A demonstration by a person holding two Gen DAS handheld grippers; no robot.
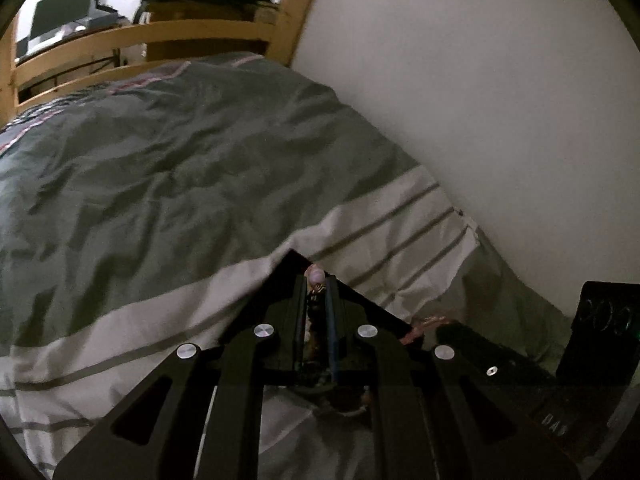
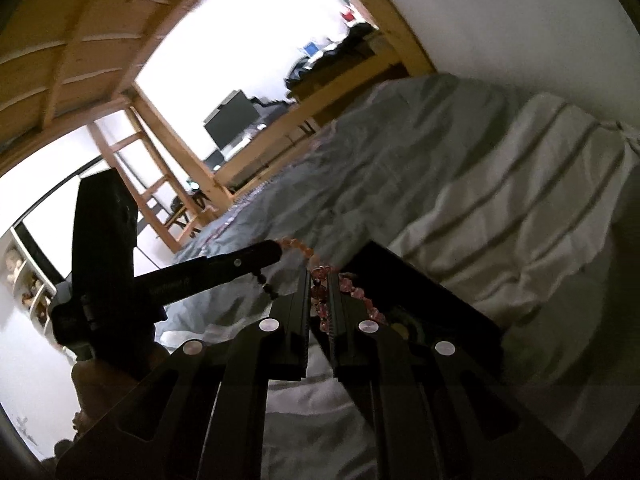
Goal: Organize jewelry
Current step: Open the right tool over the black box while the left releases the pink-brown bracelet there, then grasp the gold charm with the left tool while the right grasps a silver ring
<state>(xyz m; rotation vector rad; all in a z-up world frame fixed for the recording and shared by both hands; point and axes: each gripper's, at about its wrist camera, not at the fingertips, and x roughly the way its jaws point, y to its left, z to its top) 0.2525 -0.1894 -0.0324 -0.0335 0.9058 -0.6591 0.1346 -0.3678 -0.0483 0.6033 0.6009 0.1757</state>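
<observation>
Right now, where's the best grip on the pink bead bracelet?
Grip the bracelet across the bead strand, where the right gripper already pinches it. Come from above the black box: the beads drape loose, so the fingers should close across the strand.

Rumpled grey-green duvet (image 1: 168,168) with a white striped band (image 1: 400,224) covers the bed, wooden bunk frame (image 1: 132,36) behind, monitor (image 2: 231,118) way back.
</observation>
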